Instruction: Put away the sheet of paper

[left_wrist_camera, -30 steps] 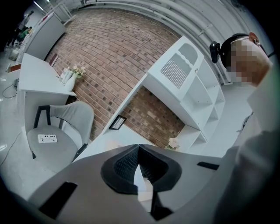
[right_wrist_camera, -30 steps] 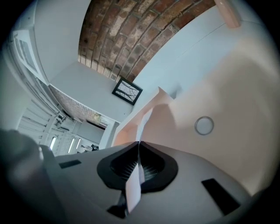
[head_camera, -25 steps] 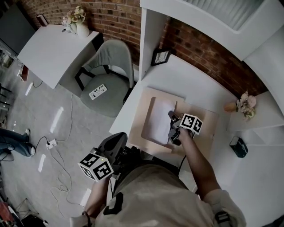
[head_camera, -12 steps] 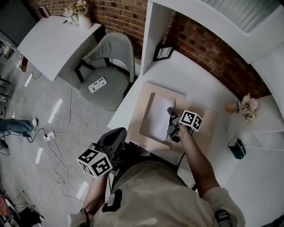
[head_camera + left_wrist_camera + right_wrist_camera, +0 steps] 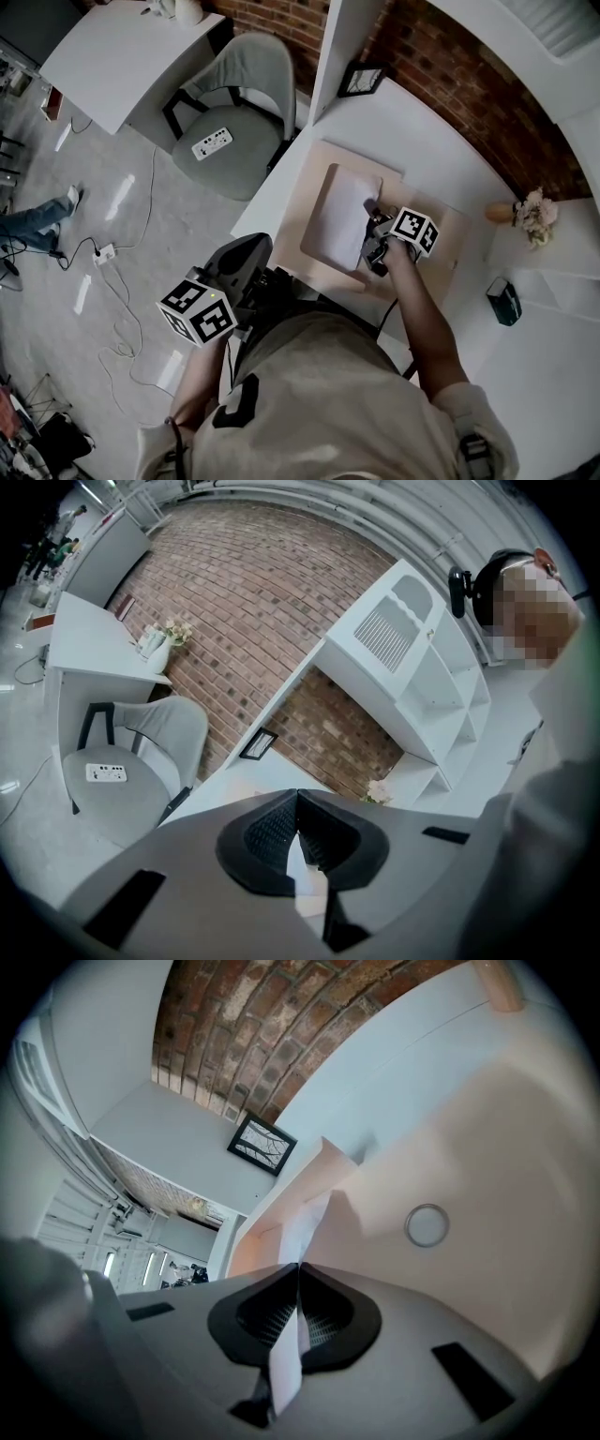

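Since a second ago, the right-hand edge of the white sheet of paper (image 5: 342, 217) has been lifted a little off the pale beige desk pad (image 5: 441, 274), where it lay flat. The black two-jaw right gripper (image 5: 379, 247) is kept at that same edge. The rest of the sheet is seen to lie on the pad, on the white desk (image 5: 412, 122).

The chief risk is judged to be the thin sheet slipping out, or being creased or torn. It is pinched at one edge only, so any quick pull would drag the resting part across the pad. No support is given by the left gripper (image 5: 297, 797), which is held off the desk, near the person's body.

In the right gripper view the jaws are shown closed on the sheet, a white strip running between them. A small round ring (image 5: 427, 1225) on the pad is also shown there and cannot be made out in the head view. In the left gripper view the jaws are seen pressed together with nothing held. Only the head view gives the whole sheet and its place on the pad, below the black-framed picture (image 5: 364, 80).
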Tool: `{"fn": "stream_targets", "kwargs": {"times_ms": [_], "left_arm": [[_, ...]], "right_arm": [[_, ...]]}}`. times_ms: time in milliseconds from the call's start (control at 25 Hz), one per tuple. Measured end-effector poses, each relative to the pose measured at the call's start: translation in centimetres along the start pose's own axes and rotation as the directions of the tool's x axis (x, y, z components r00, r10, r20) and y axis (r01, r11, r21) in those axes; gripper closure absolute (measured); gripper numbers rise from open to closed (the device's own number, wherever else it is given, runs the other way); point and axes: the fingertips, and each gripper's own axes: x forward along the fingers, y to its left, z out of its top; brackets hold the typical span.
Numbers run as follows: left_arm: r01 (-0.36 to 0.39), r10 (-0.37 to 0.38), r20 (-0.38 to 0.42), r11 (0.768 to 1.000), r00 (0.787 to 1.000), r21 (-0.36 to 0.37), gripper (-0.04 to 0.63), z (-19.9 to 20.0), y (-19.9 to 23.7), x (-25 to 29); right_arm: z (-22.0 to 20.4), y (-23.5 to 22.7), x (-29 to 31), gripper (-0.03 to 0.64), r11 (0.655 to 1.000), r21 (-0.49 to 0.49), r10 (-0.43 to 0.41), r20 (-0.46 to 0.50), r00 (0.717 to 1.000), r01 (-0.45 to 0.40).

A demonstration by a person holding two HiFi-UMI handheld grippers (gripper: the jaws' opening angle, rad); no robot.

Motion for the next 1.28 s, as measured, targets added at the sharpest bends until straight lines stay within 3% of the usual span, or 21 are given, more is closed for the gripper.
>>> {"fn": "stream_targets", "kwargs": {"times_ms": [360, 560, 680, 800, 1280], "left_arm": [[0.007, -0.007, -0.012, 1.000, 1.000, -0.011, 0.578, -0.8, 0.2, -0.8], [0.006, -0.007, -0.030, 1.000, 1.000, -0.008, 0.578, -1.4, 0.2, -1.2], [0.001, -0.001, -0.046, 1.000, 0.999, -0.008, 0.578, -1.8, 0.3, -1.1], [0.004, -0.004, -0.052, 1.000, 0.999, -0.003, 0.578, -1.9, 0.0, -0.9], [0.020, -0.020, -0.060, 1.000, 0.998, 0.008, 0.578, -1.8, -0.4, -0.4]], "right_arm": [[-0.3, 0.1, -0.2, 0.589, 1.000, -0.014, -0.005, 0.005, 1.000, 0.005], [-0.2, 0.3, 0.1, 0.590, 0.985, -0.160, -0.068, -0.004, 0.998, 0.067], [-0.2, -0.3, 0.3, 0.589, 0.947, -0.287, -0.158, -0.023, 0.987, 0.145], [-0.2, -0.8, 0.4, 0.589, 0.920, -0.345, -0.208, -0.027, 0.978, 0.186], [-0.5, -1.5, 0.8, 0.589, 0.940, -0.278, -0.225, -0.062, 0.972, 0.199]]}}
